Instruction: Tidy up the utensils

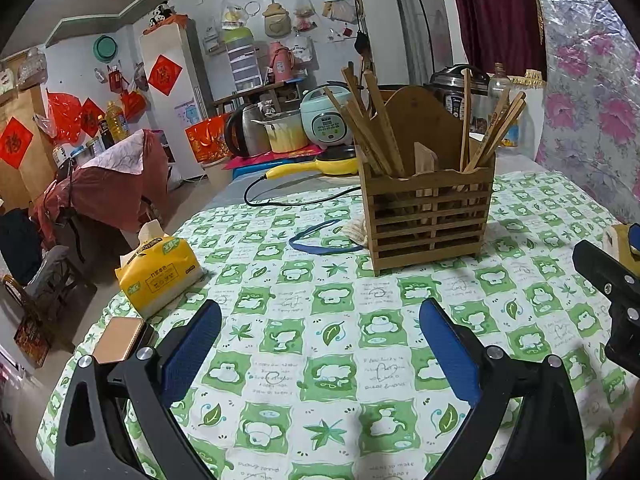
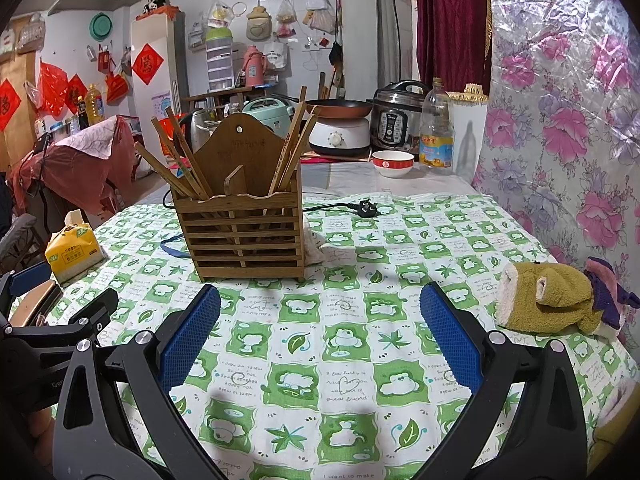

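Both grippers, left [image 1: 320, 344] and right [image 2: 320, 340], are hovering low over the green-checked tablecloth [image 1: 340, 380], jaws spread wide, gripping nothing. Ahead, near the table's middle, one slatted bamboo holder [image 2: 240, 232] is standing upright, chopsticks [image 2: 180, 160] leaning out of both compartments: roughly five on one side, four on the other, overlap making the count unsure. No loose utensils are showing, so sorting looks finished or paused. Next move likely calls for reaching forward to straighten sticks. Also: one tissue pack [image 1: 158, 270], one folded towel [image 2: 548, 300].
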The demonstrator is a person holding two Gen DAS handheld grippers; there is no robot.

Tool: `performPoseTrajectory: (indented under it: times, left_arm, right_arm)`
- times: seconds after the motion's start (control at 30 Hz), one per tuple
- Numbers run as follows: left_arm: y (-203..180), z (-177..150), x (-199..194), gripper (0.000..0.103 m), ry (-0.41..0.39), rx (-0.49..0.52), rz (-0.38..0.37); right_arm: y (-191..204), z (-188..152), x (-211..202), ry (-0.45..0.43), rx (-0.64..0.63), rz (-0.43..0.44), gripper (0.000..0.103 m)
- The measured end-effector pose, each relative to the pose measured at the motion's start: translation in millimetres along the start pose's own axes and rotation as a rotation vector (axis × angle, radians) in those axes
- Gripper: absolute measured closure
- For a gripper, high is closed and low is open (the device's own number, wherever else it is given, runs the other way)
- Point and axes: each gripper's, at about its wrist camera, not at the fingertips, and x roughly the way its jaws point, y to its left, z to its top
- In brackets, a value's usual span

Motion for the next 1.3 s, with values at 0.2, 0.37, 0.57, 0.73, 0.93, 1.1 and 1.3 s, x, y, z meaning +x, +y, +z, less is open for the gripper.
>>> performPoseTrajectory:
  times: [0.2,0.37,0.57,0.73,0.93,1.1,1.3]
  left_arm:
    - [2.7,0.1,0.3,0.006,-0.003,0.002,0.007]
    - [2.5,-0.1,0.0,0.006,-0.004,0.003,0.009]
    - [2.4,-0.1,-0.2,0.006,-0.007,0.005,0.008]
    - [1.9,0.1,-0.5,0.006,-0.008,0.006,0.01]
    - [-0.7,0.2,-2.7,0.006,-0.022,0.018,0.024]
    - [-2.1,0.0,-3.7,0.006,-0.025,0.02,0.026]
    - [-2.0,-0.1,-3.6,0.006,-0.026,0.02,0.026]
  right_arm:
    - [-0.1,0.0,0.0,0.0,0.0,0.0,0.006]
    - [-1.4,1.0,-0.1,-0.001,0.002,-0.001,0.006]
    - [-1.3,0.5,-0.1,-0.001,0.002,-0.001,0.006]
    - [-2.3,1.0,-0.5,-0.002,0.003,-0.003,0.006]
    - [-4.6,1.8,-0.6,-0.004,0.005,-0.002,0.006]
    - [-5.0,2.0,-0.7,-0.005,0.006,-0.002,0.006]
    - [-6.5,3.8,0.0,-0.005,0.006,-0.004,0.006]
